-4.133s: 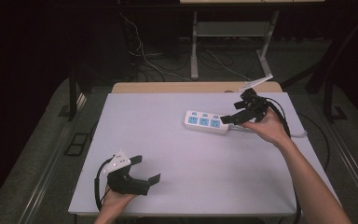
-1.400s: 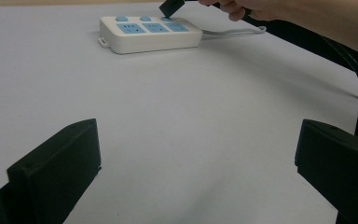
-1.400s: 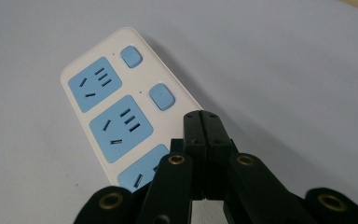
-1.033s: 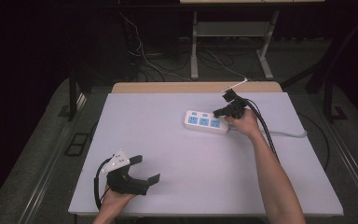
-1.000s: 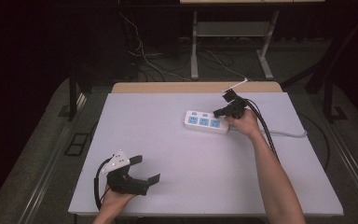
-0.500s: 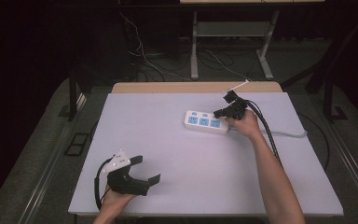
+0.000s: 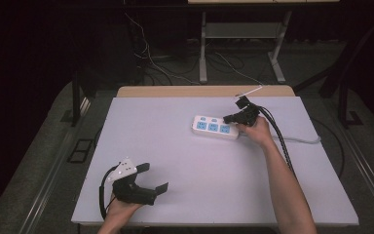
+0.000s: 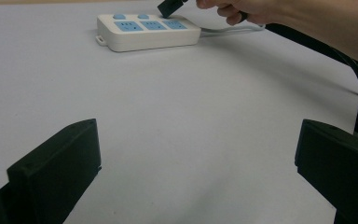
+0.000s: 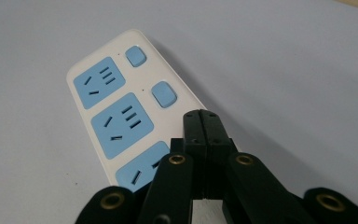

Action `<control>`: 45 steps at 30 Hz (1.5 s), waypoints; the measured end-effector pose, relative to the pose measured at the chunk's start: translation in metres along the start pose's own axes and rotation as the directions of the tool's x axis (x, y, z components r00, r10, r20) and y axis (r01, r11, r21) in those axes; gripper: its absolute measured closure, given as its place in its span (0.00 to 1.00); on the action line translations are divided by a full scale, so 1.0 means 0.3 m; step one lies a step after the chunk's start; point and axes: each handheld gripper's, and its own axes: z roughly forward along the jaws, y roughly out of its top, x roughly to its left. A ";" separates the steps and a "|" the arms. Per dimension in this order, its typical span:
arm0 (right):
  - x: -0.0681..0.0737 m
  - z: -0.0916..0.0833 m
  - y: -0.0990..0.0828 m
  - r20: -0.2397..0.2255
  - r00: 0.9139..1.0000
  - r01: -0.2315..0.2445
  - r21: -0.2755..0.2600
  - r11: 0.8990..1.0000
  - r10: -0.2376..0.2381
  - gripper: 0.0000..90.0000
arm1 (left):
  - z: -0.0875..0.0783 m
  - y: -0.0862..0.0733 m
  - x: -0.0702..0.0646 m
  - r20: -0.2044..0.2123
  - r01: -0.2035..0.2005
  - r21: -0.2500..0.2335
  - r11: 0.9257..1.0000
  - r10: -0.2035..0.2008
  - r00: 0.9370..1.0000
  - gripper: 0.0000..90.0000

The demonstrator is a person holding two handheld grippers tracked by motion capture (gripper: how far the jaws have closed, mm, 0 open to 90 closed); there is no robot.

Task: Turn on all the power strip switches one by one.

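from above, the right gripper (image 7: 230,117), jaws shut and empty, sits tip-down over the strip (image 7: 215,127)'s near end. its own view puts the third switch hidden under the tips, so pressing looks underway; the left gripper (image 8: 191,172) gapes wide, idle, strip far ahead.

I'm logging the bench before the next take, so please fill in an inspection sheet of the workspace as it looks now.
Surface: pale table top, flat, no marks seen.
Job's things: white power strip with three blue sockets, lying flat toward the far right; two blue switches in plain sight, the spot for a third is under the jaws.
Clutter: nothing seen.
Grippers: right gripper shut, tips over the strip's near end by the switch row; contact cannot be told. Left gripper open, empty, at the near left edge.
Cables: the strip's grey lead runs off right; a black cable trails from the right gripper.
Surroundings: dark floor, loose wires, metal table legs behind.
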 end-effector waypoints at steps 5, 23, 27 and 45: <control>0.007 0.003 0.002 0.014 1.000 0.018 0.008 1.000 -0.018 1.00 | -0.001 0.000 0.000 0.001 0.001 -0.001 1.000 -0.001 1.000 0.00; -0.002 -0.012 0.007 0.042 0.999 0.009 0.027 1.000 -0.010 1.00 | -0.004 0.001 0.007 0.005 0.012 -0.010 1.000 -0.012 1.000 0.00; -0.005 -0.022 0.010 0.033 0.999 0.004 0.035 0.999 -0.005 1.00 | -0.003 0.001 0.008 0.007 0.019 -0.012 1.000 -0.019 1.000 0.00; 0.045 -0.073 0.109 0.033 0.997 0.069 0.035 0.997 -0.070 1.00 | -0.004 0.001 0.009 0.007 0.021 -0.013 1.000 -0.021 1.000 0.00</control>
